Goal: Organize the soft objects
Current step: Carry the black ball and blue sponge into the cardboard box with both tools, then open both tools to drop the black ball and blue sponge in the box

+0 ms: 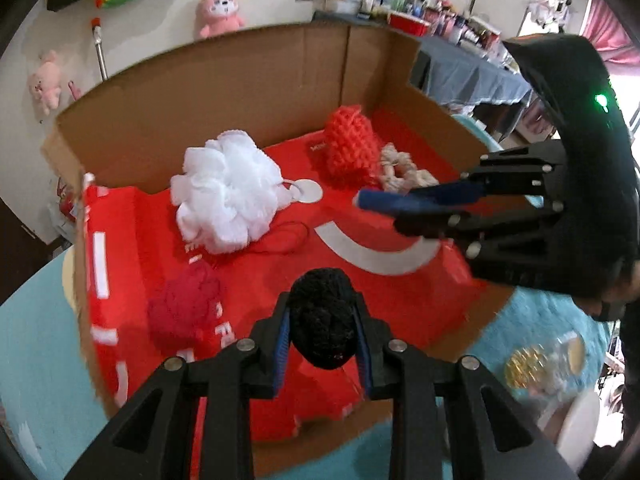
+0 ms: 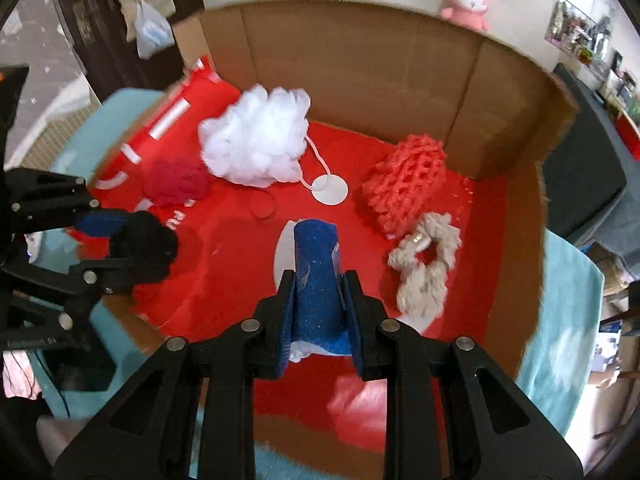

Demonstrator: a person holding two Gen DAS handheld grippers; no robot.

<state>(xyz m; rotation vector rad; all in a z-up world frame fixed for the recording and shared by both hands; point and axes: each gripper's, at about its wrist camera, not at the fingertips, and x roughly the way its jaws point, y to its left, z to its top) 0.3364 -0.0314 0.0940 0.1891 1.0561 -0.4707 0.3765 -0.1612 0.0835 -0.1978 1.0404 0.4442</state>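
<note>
The left gripper (image 1: 322,330) has its jaws clamped on a black crocheted ball (image 1: 323,316), the blue pads biting into its sides, and it hangs above the near edge of the cardboard box (image 2: 360,52). Across from it the right gripper (image 2: 318,304) pinches a blue sponge piece (image 2: 316,276) between narrow jaws, its tip poking forward over the box floor. Both loads look light and squashy. The ball dents under the pads, so a hold across its middle seems safest, and the sponge should take a firm squeeze low on its body without slipping.

Out in the box, on a red sheet (image 2: 224,264) with white lettering, the other soft things lie apart: a white mesh puff (image 2: 256,136) toward the back left, a dark red knitted ball (image 2: 176,180) just beside it, an orange-red knitted pouch (image 2: 408,180) at the back right and a beige scrunchie (image 2: 424,264) nearer the front. All look floppy, easy to snag by a loop or a fold.

The box sits on a pale blue tabletop (image 1: 36,340). Beyond are a white wall with pink plush toys (image 1: 218,10) hung on it and a crowded shelf, blurred.
</note>
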